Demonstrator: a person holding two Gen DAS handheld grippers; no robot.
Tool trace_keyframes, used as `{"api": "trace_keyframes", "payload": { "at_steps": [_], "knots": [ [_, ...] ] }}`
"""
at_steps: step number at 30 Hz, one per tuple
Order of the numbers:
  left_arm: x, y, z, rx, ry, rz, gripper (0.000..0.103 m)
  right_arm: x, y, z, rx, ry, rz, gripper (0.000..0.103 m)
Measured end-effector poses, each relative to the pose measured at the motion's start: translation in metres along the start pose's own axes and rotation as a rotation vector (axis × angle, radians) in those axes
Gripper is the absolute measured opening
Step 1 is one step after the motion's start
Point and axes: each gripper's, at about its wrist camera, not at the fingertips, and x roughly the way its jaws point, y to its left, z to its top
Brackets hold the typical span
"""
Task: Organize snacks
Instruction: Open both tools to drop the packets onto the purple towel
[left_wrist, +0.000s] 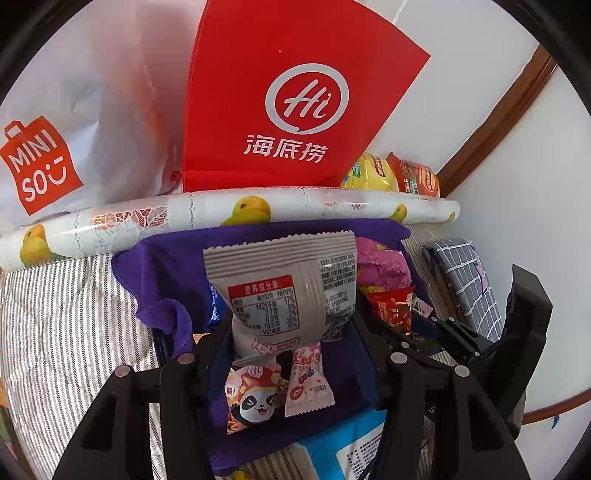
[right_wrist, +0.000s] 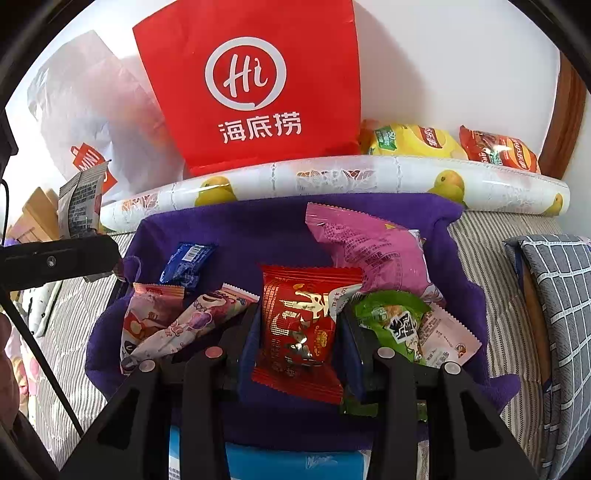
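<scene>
Left wrist view shows the left gripper (left_wrist: 284, 354) pinching the grey packet (left_wrist: 280, 291) low between its fingers, right gripper (right_wrist: 297, 332) pinching the red packet (right_wrist: 301, 328), and either thin wrapper may slip out.

The grey packet (left_wrist: 280, 291) hides most of the purple cloth (left_wrist: 162, 266) behind it and covers the left side of the pink bag (left_wrist: 384, 266). The red Haidilao bag (left_wrist: 295, 96) is cut off at the top edge. A blue package (right_wrist: 295, 463) runs off the near edge, its print too small to read. The MINISO bag (right_wrist: 92, 122) is blurred.
</scene>
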Motion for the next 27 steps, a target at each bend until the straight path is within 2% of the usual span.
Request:
{"api": "trace_keyframes", "payload": {
  "at_steps": [3,5,6,12,21,27],
  "knots": [
    [0.003,-0.001,-0.001,0.002,0.005,0.001,0.055,0.001,-0.001,0.0,0.001,0.006,0.007,0.044],
    [0.005,-0.001,-0.002,0.002,0.011,0.002,0.055,0.0,-0.001,0.0,0.006,0.004,0.007,0.053],
    [0.006,0.0,-0.002,0.003,0.013,0.002,0.055,-0.001,-0.002,0.0,0.008,-0.001,0.006,0.054],
    [0.012,0.001,-0.001,-0.001,0.023,0.005,0.055,-0.011,-0.006,0.001,0.025,-0.03,0.029,0.059],
    [0.014,0.005,0.0,-0.01,0.029,-0.028,0.055,-0.035,-0.011,0.003,0.038,-0.123,0.078,0.063],
    [0.033,0.001,-0.004,-0.005,0.088,-0.06,0.055,-0.036,-0.017,0.002,0.072,-0.126,0.081,0.064]
  ]
}}
